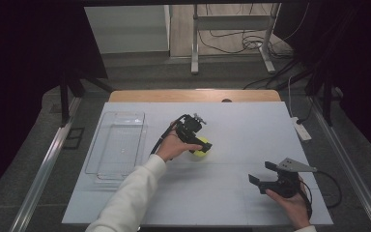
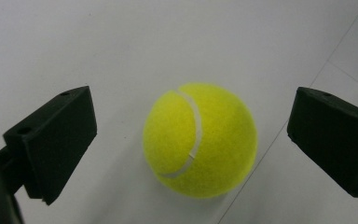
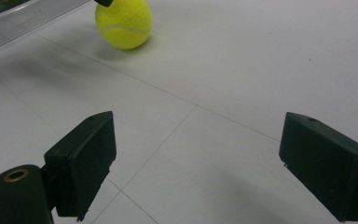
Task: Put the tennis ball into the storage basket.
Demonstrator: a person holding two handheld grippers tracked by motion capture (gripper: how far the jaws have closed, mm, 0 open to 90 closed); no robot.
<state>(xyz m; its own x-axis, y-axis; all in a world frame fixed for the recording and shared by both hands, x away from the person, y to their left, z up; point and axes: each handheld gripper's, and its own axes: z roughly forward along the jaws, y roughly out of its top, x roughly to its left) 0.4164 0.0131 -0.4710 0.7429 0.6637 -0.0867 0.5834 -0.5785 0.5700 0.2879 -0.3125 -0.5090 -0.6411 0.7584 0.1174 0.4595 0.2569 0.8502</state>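
A yellow tennis ball (image 1: 201, 151) rests on the white table top (image 1: 251, 130) near its middle. My left gripper (image 1: 199, 145) hangs over it, pointing down. In the left gripper view the ball (image 2: 200, 140) lies between the two black jaws of the left gripper (image 2: 196, 100), with a clear gap on each side, so the gripper is open. My right gripper (image 1: 262, 173) is held low at the front right, open and with nothing between its jaws. From the right gripper (image 3: 200, 123) the ball (image 3: 123, 23) shows farther off on the table.
A clear plastic tray (image 1: 118, 116) stands on the left part of the table, its edge (image 3: 18, 23) just beyond the ball in the right gripper view. A white block (image 1: 302, 129) lies at the table's right edge. Cables trail from both grippers.
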